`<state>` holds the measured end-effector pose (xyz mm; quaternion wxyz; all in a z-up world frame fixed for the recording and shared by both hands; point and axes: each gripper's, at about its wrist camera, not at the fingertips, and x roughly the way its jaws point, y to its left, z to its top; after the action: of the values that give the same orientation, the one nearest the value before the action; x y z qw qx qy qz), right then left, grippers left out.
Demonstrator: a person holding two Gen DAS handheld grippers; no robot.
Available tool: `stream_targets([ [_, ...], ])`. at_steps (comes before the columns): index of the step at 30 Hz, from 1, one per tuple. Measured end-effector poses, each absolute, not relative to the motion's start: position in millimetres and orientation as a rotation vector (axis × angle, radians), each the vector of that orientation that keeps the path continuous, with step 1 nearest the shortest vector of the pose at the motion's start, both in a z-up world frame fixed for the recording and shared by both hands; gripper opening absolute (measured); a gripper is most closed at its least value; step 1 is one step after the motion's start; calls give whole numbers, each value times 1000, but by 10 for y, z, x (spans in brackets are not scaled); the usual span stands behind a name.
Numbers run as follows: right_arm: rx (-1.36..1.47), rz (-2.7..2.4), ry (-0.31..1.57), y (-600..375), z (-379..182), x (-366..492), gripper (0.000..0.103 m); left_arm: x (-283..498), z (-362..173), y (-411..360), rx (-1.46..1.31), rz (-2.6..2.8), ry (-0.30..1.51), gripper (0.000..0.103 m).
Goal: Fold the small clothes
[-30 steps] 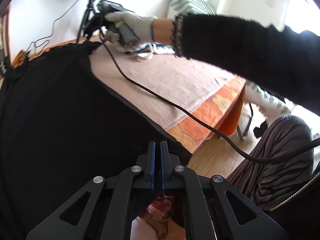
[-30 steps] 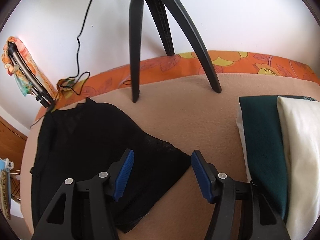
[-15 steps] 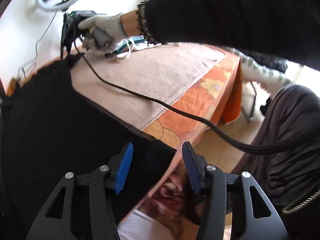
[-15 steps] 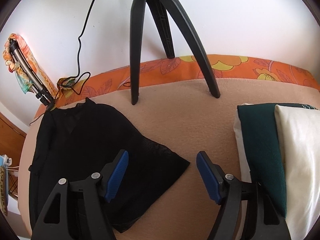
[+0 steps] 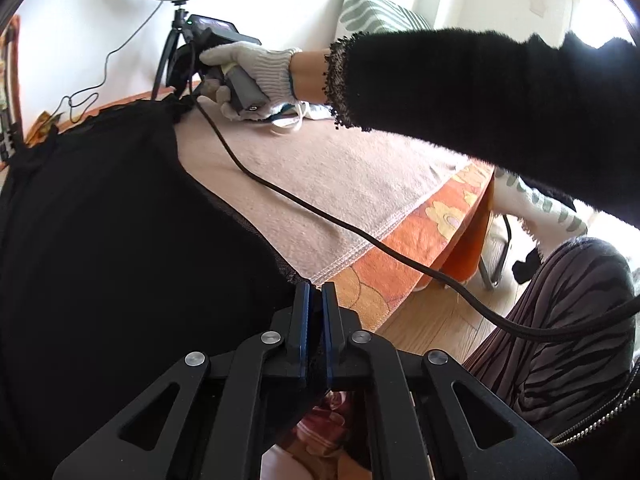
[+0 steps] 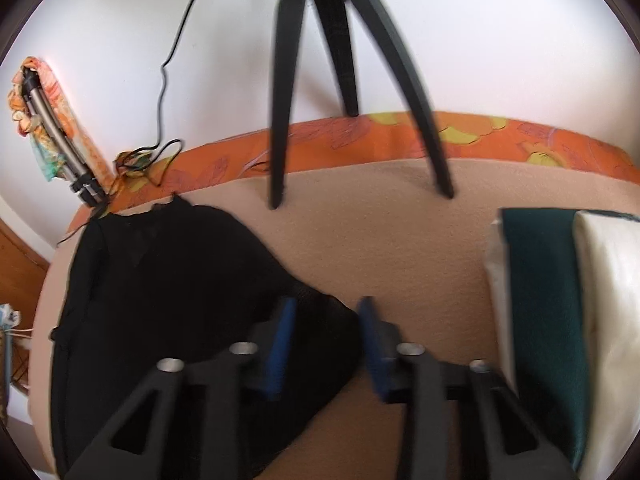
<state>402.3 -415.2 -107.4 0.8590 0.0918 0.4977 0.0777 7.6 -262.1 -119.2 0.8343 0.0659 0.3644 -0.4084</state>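
Note:
A black garment [image 5: 120,220] lies spread on the beige blanket [image 5: 320,168]. My left gripper [image 5: 314,300] is shut at the garment's near hem corner, with dark fabric between the blue pads. In the right wrist view the same black garment [image 6: 168,288] fills the left side, and its pointed corner lies between the fingers of my right gripper [image 6: 326,320]. These jaws are closing, blurred by motion, with a gap still between the pads. In the left wrist view a gloved hand [image 5: 256,68] holds the right gripper at the garment's far corner.
A tripod [image 6: 280,120] stands on the blanket by the wall. Folded dark green [image 6: 540,300] and white [image 6: 612,300] clothes lie stacked at the right. A black cable [image 5: 320,212] crosses the blanket. The orange flowered bed edge [image 5: 420,240] drops to a wooden floor.
My left gripper opened half a second ago and has shut again at the hem corner. The right gripper's jaws have narrowed around the garment's pointed corner.

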Motion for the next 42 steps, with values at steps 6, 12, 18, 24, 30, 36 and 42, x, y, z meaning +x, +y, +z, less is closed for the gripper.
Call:
stream_targets([
  [6,146,170,1037,-3983,-964,3990,1,109,-1154,-2453,41,-843,772,4],
  [12,115,154,1006,-3846,-663,3982,1,128,-1120,-2194,-63,-793,760,4],
  [18,41,140,991,-3523,-415,3983,1,102,-1133,-1935,-144,-743,750,4],
  [24,-40,123,999,-3113,-327,4029,1,70,-1156,-1699,-217,-706,759,4],
  [30,-167,119,999,-2561,-265,4088,0,25,-1161,-1424,-267,-658,737,3],
  [36,-293,140,1010,-1906,-292,4206,0,7,-1213,-1248,-317,-632,737,3],
  [42,-406,169,1016,-1310,-466,4301,0,-13,-1233,-1101,-329,-599,719,3],
])
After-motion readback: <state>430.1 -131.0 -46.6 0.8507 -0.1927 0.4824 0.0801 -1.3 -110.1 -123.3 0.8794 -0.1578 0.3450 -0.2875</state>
